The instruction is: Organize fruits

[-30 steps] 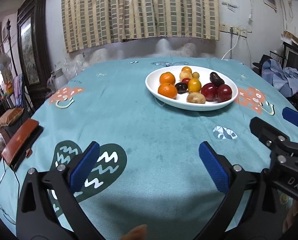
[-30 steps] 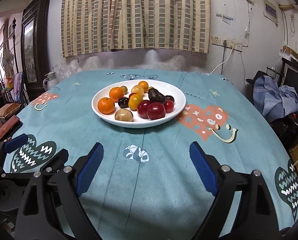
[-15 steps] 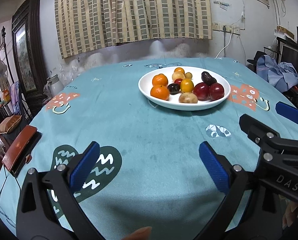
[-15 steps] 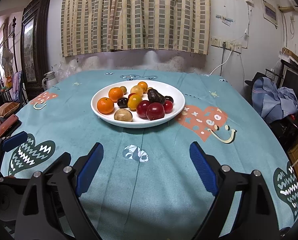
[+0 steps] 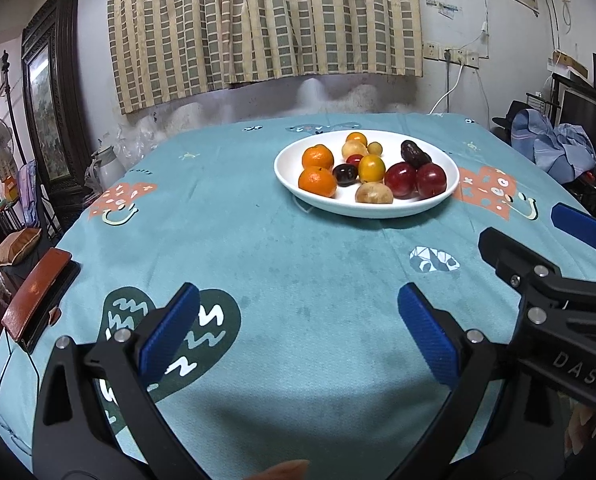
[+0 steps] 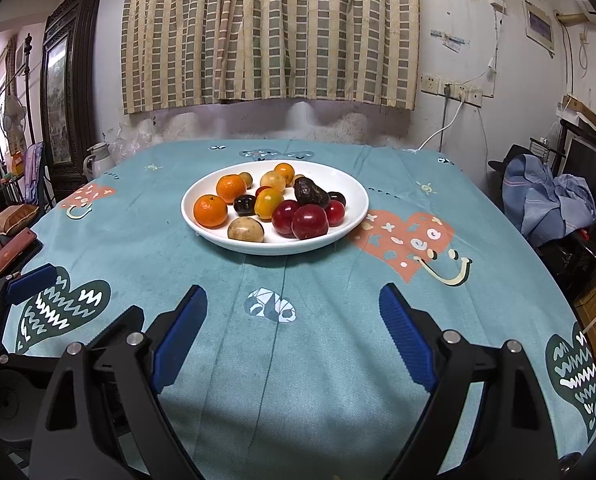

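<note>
On the teal-clothed counter [image 6: 322, 360], the left gripper [image 5: 298, 332] and right gripper [image 6: 294, 336] hover wide open and empty. The fruits crowd a white oval ceramic plate [image 6: 354, 216] ahead. Nudged, the round, seemingly loose fruits could roll off.

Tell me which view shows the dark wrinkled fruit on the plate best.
The right wrist view: the dark wrinkled fruit sits near centre, its whole upper side visible. In the left wrist view it looks smaller, behind the red fruits.

Glossy white plate [image 6: 354, 216] rests on matt teal tablecloth [image 6: 318, 360].
</note>
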A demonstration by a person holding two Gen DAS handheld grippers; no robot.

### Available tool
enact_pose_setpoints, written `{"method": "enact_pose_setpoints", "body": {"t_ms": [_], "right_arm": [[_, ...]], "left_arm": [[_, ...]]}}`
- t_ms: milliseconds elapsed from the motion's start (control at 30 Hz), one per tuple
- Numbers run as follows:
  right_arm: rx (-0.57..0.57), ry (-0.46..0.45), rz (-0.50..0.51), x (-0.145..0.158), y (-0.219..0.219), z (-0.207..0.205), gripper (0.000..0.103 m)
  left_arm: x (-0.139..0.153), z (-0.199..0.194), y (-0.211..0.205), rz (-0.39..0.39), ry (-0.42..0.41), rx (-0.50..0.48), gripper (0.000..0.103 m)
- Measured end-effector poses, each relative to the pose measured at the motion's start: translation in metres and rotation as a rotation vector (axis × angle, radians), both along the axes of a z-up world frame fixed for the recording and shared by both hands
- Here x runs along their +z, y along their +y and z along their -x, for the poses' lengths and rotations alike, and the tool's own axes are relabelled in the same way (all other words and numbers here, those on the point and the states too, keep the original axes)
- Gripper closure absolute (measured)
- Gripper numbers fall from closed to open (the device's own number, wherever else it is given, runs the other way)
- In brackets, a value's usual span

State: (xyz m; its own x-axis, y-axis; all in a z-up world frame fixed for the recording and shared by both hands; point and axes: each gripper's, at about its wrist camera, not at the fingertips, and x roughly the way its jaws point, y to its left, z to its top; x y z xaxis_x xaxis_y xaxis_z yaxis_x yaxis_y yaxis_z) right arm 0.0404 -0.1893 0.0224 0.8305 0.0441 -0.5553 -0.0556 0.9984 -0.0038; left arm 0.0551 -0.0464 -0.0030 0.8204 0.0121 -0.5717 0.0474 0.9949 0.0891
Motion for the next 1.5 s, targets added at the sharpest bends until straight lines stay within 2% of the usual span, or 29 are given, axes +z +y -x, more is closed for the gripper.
{"method": "enact_pose_setpoints", "body": {"t_ms": [33,67,167,1300,1500], "right_arm": [[-0.005,0.000,0.000,0.0002,-0.0005,0.0000,0.014],[-0.018,-0.002,0.001,0.0007,-0.0016,0.0001,0.006],[-0.044,-0.011,0.009,0.0029,-0.0041,0.0016,0.001],[-0.052,0.003,-0.002,-0.0010,-0.0033,-0.0012,0.001],[-0.053,-0.006,-0.008,-0.0001,-0.0031,0.0003,0.001]], "left_arm": [[0.0001,0.0002,0.0003,0.000,-0.001,0.000,0.002],[0.0001,0.0003,0.0011,0.000,-0.001,0.002,0.002],[0.0003,0.0005,0.0029,0.007,0.000,0.004,0.002],[0.0008,0.0005,0.0043,0.005,0.000,0.007,0.002],[-0.0002,0.0033,0.0075,0.027,-0.023,-0.010,0.002]]}}
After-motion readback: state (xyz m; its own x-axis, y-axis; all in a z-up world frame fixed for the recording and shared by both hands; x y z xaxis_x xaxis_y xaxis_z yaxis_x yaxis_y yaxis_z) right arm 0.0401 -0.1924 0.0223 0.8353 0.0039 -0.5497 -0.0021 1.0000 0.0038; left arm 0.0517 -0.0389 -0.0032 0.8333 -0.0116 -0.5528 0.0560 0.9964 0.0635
